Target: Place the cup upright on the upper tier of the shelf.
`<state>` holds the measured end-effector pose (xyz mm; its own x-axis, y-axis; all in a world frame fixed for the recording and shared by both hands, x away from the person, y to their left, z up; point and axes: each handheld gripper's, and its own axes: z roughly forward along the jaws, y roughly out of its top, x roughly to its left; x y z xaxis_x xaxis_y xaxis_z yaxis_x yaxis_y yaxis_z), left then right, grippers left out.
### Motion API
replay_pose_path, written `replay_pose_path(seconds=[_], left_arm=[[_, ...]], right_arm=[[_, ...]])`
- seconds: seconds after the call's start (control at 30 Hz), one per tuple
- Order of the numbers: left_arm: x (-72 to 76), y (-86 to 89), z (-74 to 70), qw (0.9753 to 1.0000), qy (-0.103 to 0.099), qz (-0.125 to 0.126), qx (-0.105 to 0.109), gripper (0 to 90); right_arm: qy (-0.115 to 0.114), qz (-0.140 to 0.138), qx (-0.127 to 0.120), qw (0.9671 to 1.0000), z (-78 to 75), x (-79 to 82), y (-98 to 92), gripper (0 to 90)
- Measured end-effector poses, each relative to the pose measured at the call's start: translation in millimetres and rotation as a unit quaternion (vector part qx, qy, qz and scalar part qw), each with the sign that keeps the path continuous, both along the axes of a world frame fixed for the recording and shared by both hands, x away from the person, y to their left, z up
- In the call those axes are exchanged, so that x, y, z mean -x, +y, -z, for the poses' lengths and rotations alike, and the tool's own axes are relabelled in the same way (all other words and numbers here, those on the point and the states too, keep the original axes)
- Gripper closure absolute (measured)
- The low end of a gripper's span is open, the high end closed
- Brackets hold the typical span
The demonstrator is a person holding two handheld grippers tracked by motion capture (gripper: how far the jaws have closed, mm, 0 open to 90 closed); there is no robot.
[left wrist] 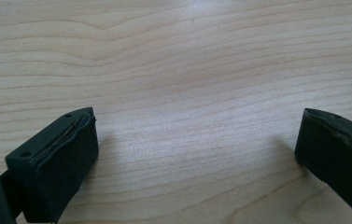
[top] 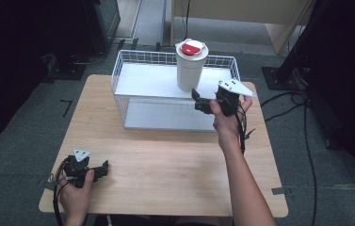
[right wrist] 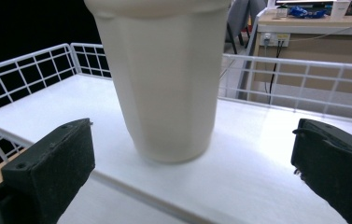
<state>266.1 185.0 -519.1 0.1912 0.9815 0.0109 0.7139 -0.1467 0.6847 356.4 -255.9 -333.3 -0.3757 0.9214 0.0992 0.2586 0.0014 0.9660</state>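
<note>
A tall white cup [top: 190, 68] with a white lid and red tab stands upright on the top shelf of a white wire rack [top: 133, 59]. My right gripper [top: 197, 100] hovers open just in front of the cup, apart from it; the right gripper view has the cup [right wrist: 166, 84] standing beyond the two spread jaws, with the right gripper [right wrist: 192, 154] empty. At the table's front left corner my left gripper [top: 103, 168] rests low and open. In the left gripper view, bare wood lies between the wide-apart jaws of the left gripper [left wrist: 194, 140].
The rack has a lower white shelf [top: 165, 117] and sits at the back of the wooden table [top: 165, 169]. Cables [top: 302, 122] trail over the grey floor at the right. Dark equipment stands behind the table on both sides.
</note>
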Motion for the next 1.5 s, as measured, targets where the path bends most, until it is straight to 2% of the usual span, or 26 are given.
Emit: replay_pose_path(seconds=[0.23, 0.43, 0.7, 0.83, 1.03, 1.3, 1.5], left_arm=[[0.0, 0.0, 0.0, 1.0, 0.0, 0.0, 0.0, 0.0], [0.0, 0.1, -0.1, 1.0, 0.001, 0.0, 0.0, 0.0], [0.0, 0.1, -0.1, 1.0, 0.001, 0.0, 0.0, 0.0], [0.0, 0.1, -0.1, 1.0, 0.001, 0.0, 0.0, 0.0], [0.0, -0.1, 0.0, 1.0, 0.0, 0.0, 0.0, 0.0], [0.1, 0.0, 0.0, 1.0, 0.001, 0.0, 0.0, 0.0], [0.1, 0.1, -0.1, 1.0, 0.001, 0.001, 0.0, 0.0]], right_arm=[[0.002, 0.017, 0.023, 0.9996, 12.5, 19.7, -11.7, 0.0], [0.006, 0.034, 0.009, 0.9994, 22.0, 35.5, -21.2, 0.0], [0.003, 0.048, 0.003, 0.9988, 32.6, 53.1, -32.7, 0.0], [0.011, 0.055, -0.004, 0.9984, 40.3, 62.2, -41.7, 0.0], [0.022, 0.064, 0.003, 0.9977, 52.7, 71.8, -50.0, 0.0], [0.041, 0.096, 0.007, 0.9945, 75.8, 85.1, -68.8, 0.0], [0.051, 0.107, 0.012, 0.9928, 88.8, 91.5, -76.8, 0.0]])
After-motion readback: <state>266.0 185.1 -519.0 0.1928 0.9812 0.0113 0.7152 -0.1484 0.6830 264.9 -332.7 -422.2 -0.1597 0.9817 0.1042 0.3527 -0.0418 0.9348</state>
